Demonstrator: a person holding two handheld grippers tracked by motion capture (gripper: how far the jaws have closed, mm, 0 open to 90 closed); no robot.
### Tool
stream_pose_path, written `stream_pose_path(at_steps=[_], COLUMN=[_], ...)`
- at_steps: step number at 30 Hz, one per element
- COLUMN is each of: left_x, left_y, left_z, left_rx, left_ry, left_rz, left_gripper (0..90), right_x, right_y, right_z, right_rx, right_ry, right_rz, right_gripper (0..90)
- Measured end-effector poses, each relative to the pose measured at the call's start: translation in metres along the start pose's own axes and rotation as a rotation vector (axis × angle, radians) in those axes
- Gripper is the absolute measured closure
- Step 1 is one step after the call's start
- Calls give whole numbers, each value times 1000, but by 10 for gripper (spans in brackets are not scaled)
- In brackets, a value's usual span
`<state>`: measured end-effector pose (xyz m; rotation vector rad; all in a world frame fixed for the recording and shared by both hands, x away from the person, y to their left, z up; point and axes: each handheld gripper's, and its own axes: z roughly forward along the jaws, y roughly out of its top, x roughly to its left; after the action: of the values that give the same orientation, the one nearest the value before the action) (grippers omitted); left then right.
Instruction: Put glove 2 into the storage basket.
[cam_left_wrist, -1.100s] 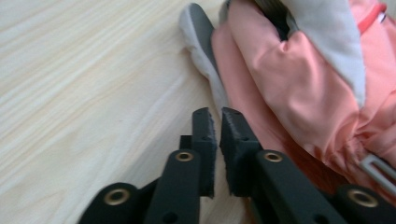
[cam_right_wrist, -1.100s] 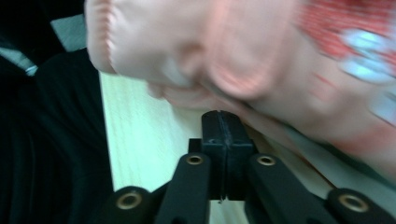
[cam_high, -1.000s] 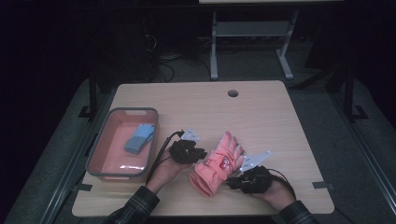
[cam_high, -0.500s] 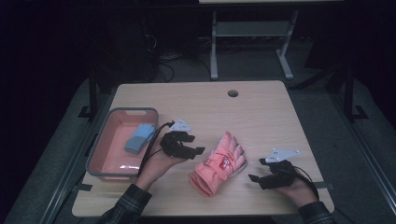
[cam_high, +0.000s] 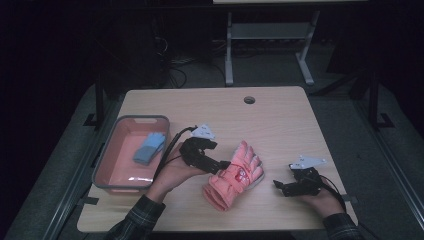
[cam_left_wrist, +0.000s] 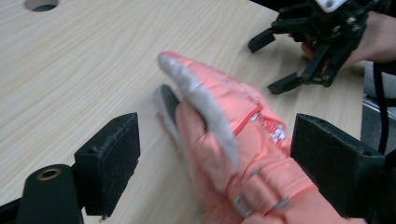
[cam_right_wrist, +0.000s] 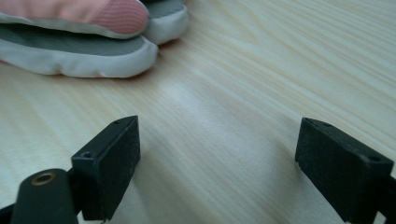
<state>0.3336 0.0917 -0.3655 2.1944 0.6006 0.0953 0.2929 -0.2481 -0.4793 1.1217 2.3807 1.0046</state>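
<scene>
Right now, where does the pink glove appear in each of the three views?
High view: pink glove lies low centre on the table, between both hands.
Left gripper view: it runs from centre to the bottom edge, between the open jaws.
Right gripper view: only its fingertips, top left.
Shared landmark: the glove's grey palm side.

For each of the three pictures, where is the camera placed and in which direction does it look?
High view: above the table's near side, looking forward and down; both forearms, left gripper, right gripper.
Left gripper view: on that gripper, facing the pink glove; open jaws, the other gripper beyond.
Right gripper view: low over the table; open jaws.
Shared: all three show the pink glove.
</scene>
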Motion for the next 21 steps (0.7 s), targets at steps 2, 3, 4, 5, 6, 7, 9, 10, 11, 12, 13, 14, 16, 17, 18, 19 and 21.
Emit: stream_pose_path(at_steps=[2, 3, 4, 5, 6, 7, 9, 10, 11, 12, 13, 14, 16, 17, 18, 19, 21], left_x=[-2, -4, -5, -6, -8, -9, -11, -11, -11, -10, -11, -11, -10, -10, -10, -9, -9], left_y=[3, 4, 5, 5, 6, 6, 6, 5, 5, 4, 3, 2, 0, -1, -2, -3, -5], left_z=[5, 9, 12, 14, 19, 21, 27, 29, 32, 34, 37, 41, 45, 48, 50, 54, 60], left_rx=[17, 21, 23, 25, 34, 39, 48, 55, 61, 75, 71, 80, 93, 99, 111, 118, 131], left_ry=[-7, -10, -13, -15, -17, -18, -16, -18, -19, -22, -24, -22, -18, -15, -14, -16, -16], left_rz=[16, 19, 20, 21, 24, 30, 39, 41, 39, 48, 35, 34, 38, 40, 43, 43, 39], left_gripper=[147, 146, 144, 142, 142, 138, 135, 135, 135, 135, 135, 135, 135, 135, 135, 134, 134], right_x=[0, 0, -1, -1, -1, -3, -3, -3, -3, -3, -3, -3, -3, -3, -3, -3, -3], right_y=[0, 0, -1, -1, -1, -2, -3, -3, -3, -3, -3, -3, -3, -3, -3, -3, -3], right_z=[0, 0, 0, 0, 0, 1, 1, 1, 1, 1, 1, 1, 1, 1, 1, 1, 1], right_rx=[-1, -1, -1, -4, -6, -10, -9, -10, -10, -9, -10, -8, -7, -7, -7, -7, -6], right_ry=[-4, -3, 1, 3, 5, 11, 8, 8, 8, 8, 8, 9, 10, 9, 10, 9, 10], right_rz=[4, 7, 10, 14, 19, 31, 39, 39, 39, 39, 39, 39, 38, 38, 39, 38, 39], right_gripper=[131, 131, 131, 131, 129, 119, 107, 107, 107, 107, 105, 102, 101, 101, 101, 101, 101])
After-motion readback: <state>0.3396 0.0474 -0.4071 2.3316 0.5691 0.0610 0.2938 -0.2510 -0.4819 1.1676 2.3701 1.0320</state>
